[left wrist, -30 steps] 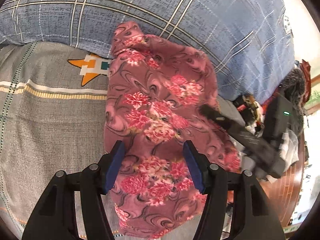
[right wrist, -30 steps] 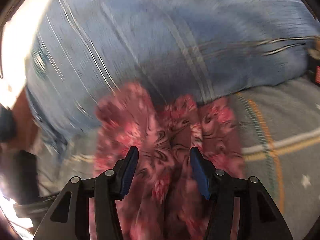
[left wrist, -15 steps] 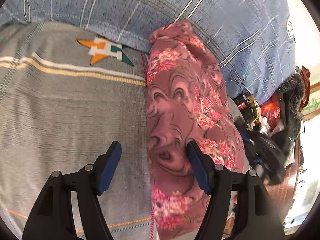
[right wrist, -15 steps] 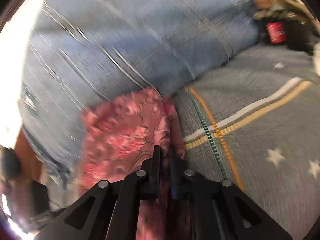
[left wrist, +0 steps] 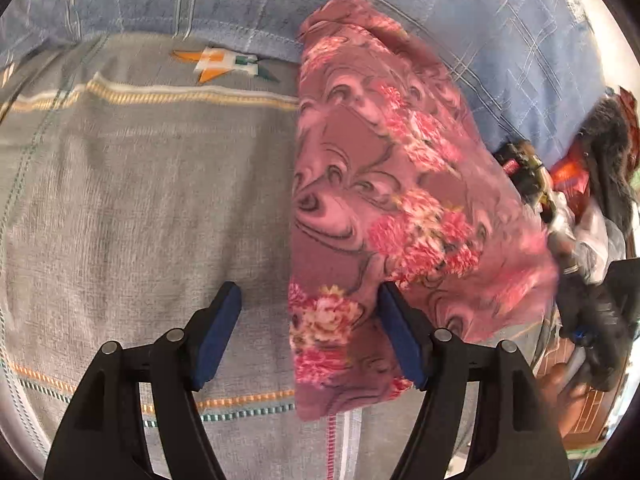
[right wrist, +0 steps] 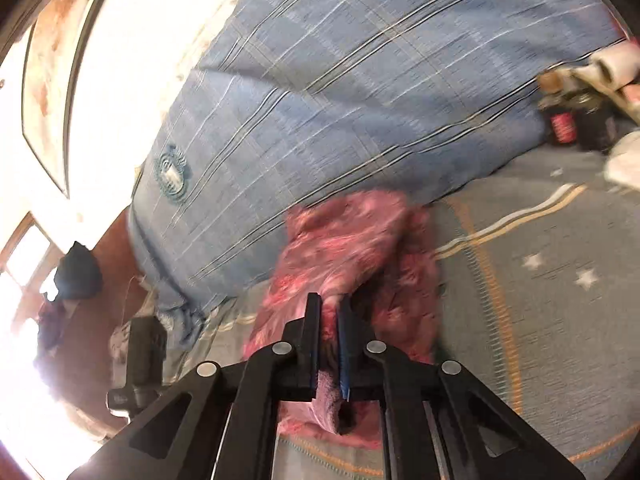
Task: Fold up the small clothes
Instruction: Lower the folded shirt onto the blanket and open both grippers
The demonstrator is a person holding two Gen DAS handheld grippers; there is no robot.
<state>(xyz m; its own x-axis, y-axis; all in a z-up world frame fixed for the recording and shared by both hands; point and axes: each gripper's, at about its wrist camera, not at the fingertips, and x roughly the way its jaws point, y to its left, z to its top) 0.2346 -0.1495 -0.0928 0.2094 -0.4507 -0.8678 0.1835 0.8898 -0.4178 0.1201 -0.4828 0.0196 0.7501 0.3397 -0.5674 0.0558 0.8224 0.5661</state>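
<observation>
Pink floral cloth, the small garment, was seen lying on a grey bedsheet marked with cream and orange stripes, its far end resting against a blue plaid pillow. In the left wrist view, the garment was shown as a long, partly folded strip, with one upper layer lifted and blurred toward the right. The left gripper was held over the sheet with its jaws opening; the near left edge of the garment lay between them, and only the right blue pad appeared to be touched by the fabric, while bare sheet was exposed beside the left pad. An orange, white and green star print was visible on the sheet just below the pillow's edge.

In the right wrist view, the right gripper was shown closed tightly on a fold of the garment, the fabric being pinched between its narrow pads and raised off the sheet. A cluttered group of dark items was seen past the garment's right side; these could not be identified.
</observation>
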